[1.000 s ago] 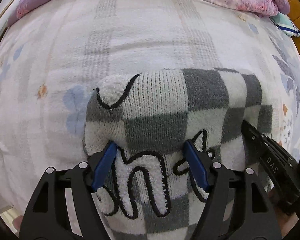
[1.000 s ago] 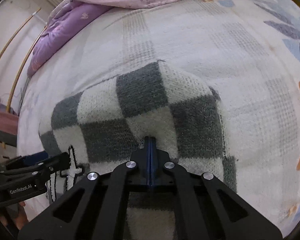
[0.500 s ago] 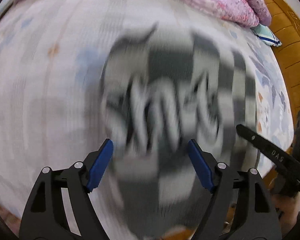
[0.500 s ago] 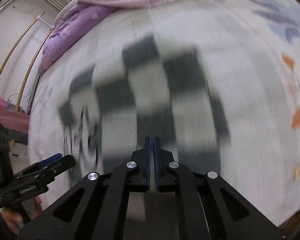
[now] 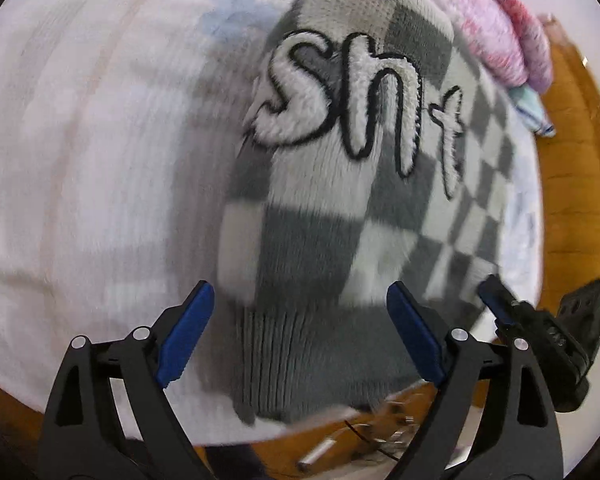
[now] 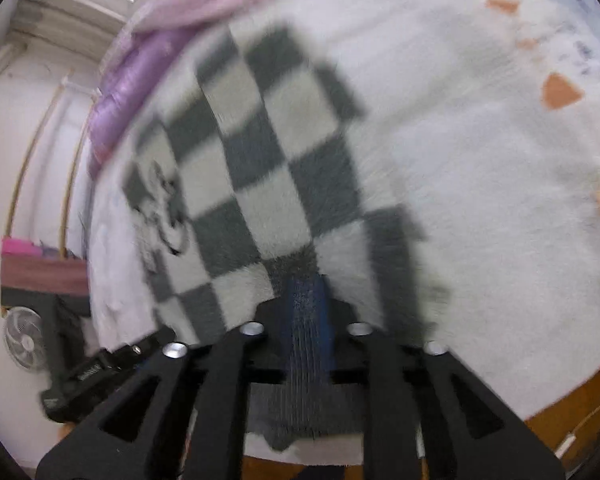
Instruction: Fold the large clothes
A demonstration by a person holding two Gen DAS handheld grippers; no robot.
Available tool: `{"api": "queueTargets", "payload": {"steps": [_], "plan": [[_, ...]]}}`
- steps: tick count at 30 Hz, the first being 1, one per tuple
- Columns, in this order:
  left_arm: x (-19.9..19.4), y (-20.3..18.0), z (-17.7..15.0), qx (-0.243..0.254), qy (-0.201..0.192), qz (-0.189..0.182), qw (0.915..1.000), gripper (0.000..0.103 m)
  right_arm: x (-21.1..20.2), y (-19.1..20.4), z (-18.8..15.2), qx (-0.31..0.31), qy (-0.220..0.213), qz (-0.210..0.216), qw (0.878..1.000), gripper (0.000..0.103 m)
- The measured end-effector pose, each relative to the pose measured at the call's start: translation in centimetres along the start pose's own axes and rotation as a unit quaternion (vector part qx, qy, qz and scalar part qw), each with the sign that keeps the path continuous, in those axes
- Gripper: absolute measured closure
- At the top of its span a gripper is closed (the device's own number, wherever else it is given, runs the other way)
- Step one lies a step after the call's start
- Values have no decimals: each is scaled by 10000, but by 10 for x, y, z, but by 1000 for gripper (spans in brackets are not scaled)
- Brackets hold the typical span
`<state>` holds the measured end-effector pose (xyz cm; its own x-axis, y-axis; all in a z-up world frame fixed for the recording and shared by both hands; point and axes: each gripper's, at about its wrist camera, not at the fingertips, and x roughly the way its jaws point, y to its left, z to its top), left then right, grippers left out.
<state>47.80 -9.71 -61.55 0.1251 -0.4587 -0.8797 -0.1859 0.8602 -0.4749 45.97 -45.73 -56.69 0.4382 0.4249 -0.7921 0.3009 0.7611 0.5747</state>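
Both wrist views have pulled back toward the near bed edge since the earlier frames, so the folded sweater [image 5: 340, 208] now shows nearly whole, and the right gripper's jaws, pressed together before, are now parting. Left side of the left wrist view: bare bedsheet [image 5: 80, 160], blurred. Centre: the sweater lies on the sheet with its fuzzy lettering [image 5: 360, 112] up and its ribbed hem [image 5: 300, 360] at the mattress edge, near the floor. Left gripper [image 5: 300, 328]: jaws spread wide and opening, hem below and between them, pads clear of the knit as far as the blur allows. Far right: pink quilt [image 5: 496, 28] and a wooden bed frame [image 5: 572, 160]. Right wrist view: right gripper [image 6: 306, 312] has jaws opening with grey ribbed knit between the blue pads; whether they press on it I cannot tell, as the pads are smeared. Risks, as judgement: if the right pads drag on the rib while withdrawing, the top layer could peel back and undo the fold. The hem sits at the mattress edge, so a snag or nudge could tip the bundle over the edge. The thick knit may also spring open once released.
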Motion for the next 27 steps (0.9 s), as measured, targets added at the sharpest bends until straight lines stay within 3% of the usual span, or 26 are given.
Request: {"api": "queueTargets", "payload": {"steps": [1, 2, 4, 8, 10, 13, 15, 17, 19, 20, 22, 27], "plan": [[0, 6, -6, -112, -29, -24, 9999, 14, -7, -7, -1, 132, -97, -9, 9999, 33], [1, 11, -10, -216, -42, -39, 9998, 14, -10, -19, -2, 301, -163, -92, 9994, 27], [15, 20, -19, -507, 131, -122, 9986, 14, -1, -44, -5, 715, -63, -111, 9974, 27], [47, 19, -39, -584, 380, -249, 9973, 13, 47, -89, -24, 1892, 701, 805, 9761, 27], [58, 16, -40, -548, 353, -178, 9977, 11, 63, -95, -29, 1879, 781, 1048, 9734, 20], [62, 13, -36, -625, 342, -179, 9973, 10, 78, -98, -25, 2096, 1065, 1469, 9608, 19], [66, 7, -32, -586, 364, -187, 9974, 11, 83, -95, -16, 1907, 1171, 1415, 9643, 18], [68, 5, -30, -645, 375, -200, 9970, 12, 91, -95, -11, 2047, 1155, 1454, 9610, 12], [57, 16, -26, -672, 375, -219, 9968, 19, 92, -92, -9, 2072, 1160, 1445, 9606, 13], [56, 14, -25, -703, 386, -272, 9964, 28, 90, -90, -9, 2012, 1164, 1412, 9623, 22], [51, 11, -16, -722, 454, -269, 9960, 37, 82, -87, -10, 2027, 1093, 1644, 9591, 45], [46, -2, -1, -866, 706, -464, 9926, 50, 85, -84, -11, 2311, 1037, 1551, 9549, 45]]}}
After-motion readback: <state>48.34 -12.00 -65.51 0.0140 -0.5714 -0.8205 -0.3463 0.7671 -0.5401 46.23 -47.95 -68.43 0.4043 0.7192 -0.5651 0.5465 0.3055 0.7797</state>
